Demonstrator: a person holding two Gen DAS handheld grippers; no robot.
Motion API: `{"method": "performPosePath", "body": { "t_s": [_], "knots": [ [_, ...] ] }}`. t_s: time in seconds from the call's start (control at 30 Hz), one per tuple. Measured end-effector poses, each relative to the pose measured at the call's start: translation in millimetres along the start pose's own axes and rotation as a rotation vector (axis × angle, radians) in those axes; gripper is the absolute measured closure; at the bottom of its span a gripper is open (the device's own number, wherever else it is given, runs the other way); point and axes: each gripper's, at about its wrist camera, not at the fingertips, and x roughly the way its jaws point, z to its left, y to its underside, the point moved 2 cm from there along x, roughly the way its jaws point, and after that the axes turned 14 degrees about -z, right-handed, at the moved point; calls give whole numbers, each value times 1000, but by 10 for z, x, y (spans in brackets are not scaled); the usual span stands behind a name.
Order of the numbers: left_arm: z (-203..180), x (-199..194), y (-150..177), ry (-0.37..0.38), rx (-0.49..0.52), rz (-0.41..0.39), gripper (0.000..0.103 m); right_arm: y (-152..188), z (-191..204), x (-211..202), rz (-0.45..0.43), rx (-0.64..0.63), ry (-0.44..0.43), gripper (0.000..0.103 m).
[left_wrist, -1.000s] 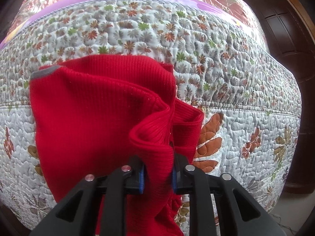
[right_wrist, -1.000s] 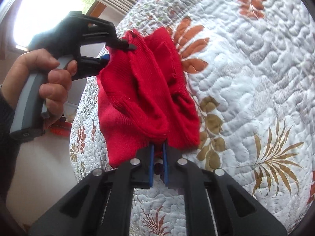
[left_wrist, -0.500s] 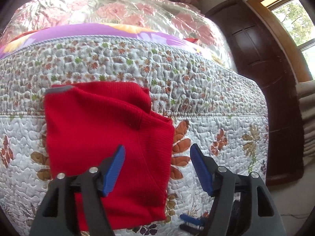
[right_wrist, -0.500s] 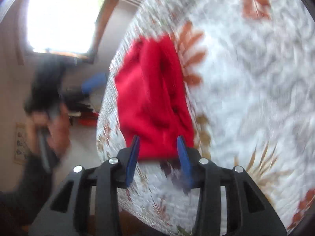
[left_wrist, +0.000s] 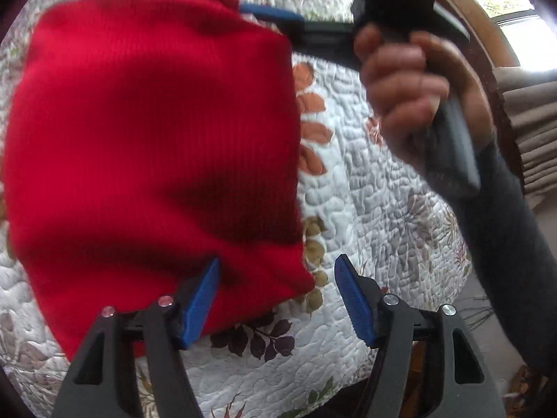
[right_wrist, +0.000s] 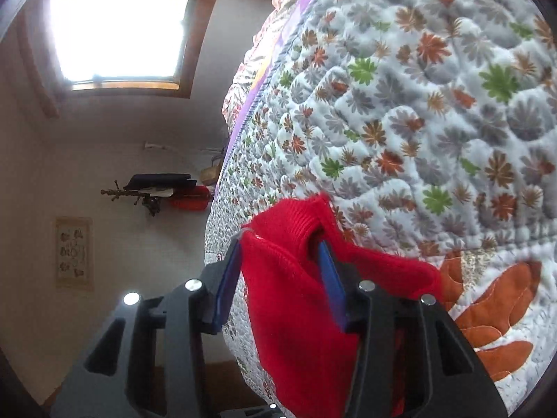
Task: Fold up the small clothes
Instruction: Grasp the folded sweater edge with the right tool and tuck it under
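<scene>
Bed covered in a white quilt (left_wrist: 376, 188) stitched with leaf and flower motifs; dark wooden door and a bit of window at upper right of the left wrist view. Here the red knit garment (left_wrist: 153, 146) lies on the quilt, filling most of the left half, image motion-blurred. Left hand-held gripper (left_wrist: 276, 299) spread wide, blue pads apart; its left pad overlaps the garment's lower edge, right pad over bare quilt, nothing pinched. Upper right: a person's hand (left_wrist: 417, 94) in a dark sleeve (left_wrist: 504, 244) grips the handle of the right hand-held gripper (left_wrist: 275, 14), whose blue pad reaches the garment's top right corner. Right wrist view: pale wall, bright window (right_wrist: 118, 24) upper left, framed picture (right_wrist: 73, 253) on the wall, cluttered dark items by the bed edge. Quilt (right_wrist: 417, 104) fills the right side. Right hand-held gripper (right_wrist: 283, 278) has its blue pads partly apart with a thick fold of the red garment (right_wrist: 296, 313) between them; cloth touches both pads and drapes over the right one, bunched against the quilt.
</scene>
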Motion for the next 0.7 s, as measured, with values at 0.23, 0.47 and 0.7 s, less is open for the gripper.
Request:
{"method": "performPosePath", "body": {
  "t_s": [0.23,0.47,0.7],
  "knots": [
    [94,145,71,18,-30,17,35,-24,186,-183,-131,-209,90,100],
    [30,-122,9,62,-31,-9,35,70,-55,-222,-157,-168,146,93],
    [620,-867,-494,35,-154,-221,32,556,-140,-795,-167,-112,159,59]
  ]
}}
